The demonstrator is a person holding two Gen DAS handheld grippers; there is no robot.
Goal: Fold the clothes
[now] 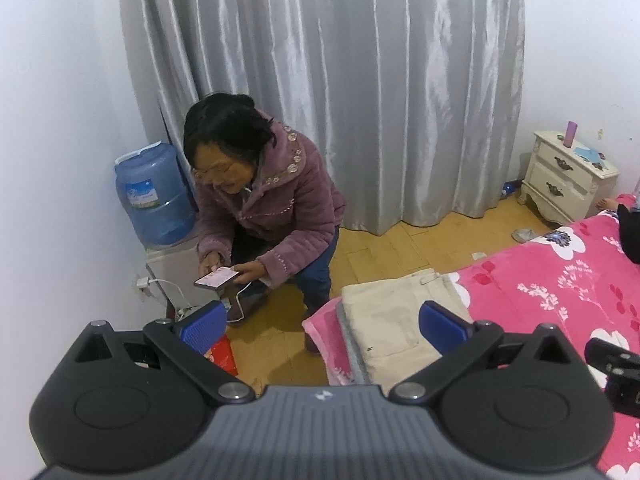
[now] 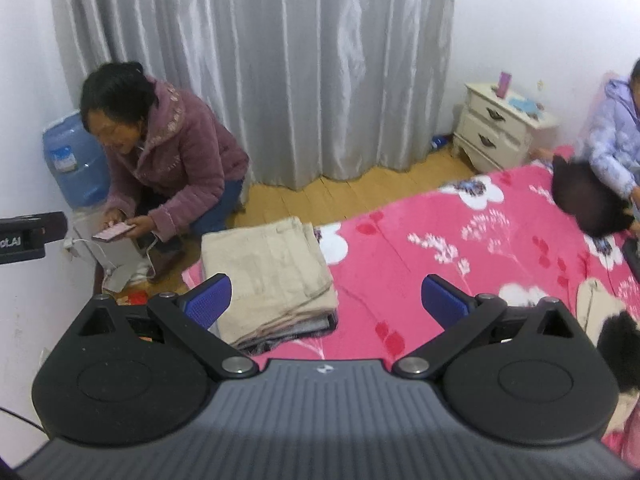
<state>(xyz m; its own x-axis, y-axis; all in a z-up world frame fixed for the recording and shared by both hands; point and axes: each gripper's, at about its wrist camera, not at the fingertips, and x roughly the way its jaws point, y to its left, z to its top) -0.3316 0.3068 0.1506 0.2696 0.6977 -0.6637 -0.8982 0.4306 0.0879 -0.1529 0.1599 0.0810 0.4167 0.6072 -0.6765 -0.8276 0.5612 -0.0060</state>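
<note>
The folded clothes (image 2: 268,272) sit in a neat pile at the corner of the bed (image 2: 420,248), the corner nearest the woman (image 2: 168,152) who is down on the floor with her phone (image 2: 114,232). A tan piece is on top, and grey layers show under it at the pile's edge.

The left gripper (image 1: 322,324) hangs above that corner with its blue fingers (image 1: 204,326) wide apart and nothing in them. The right gripper (image 2: 326,300) is above the bed beside the pile, and its fingers (image 2: 210,300) are wide apart and hold nothing too.

This pile looks done, so the fold step seems over. Next, I think the fingers need to find another piece to fold. A dark thing (image 2: 584,204) lies at the far side of the bed by a child (image 2: 616,132), but I cannot tell if it is clothes
</note>
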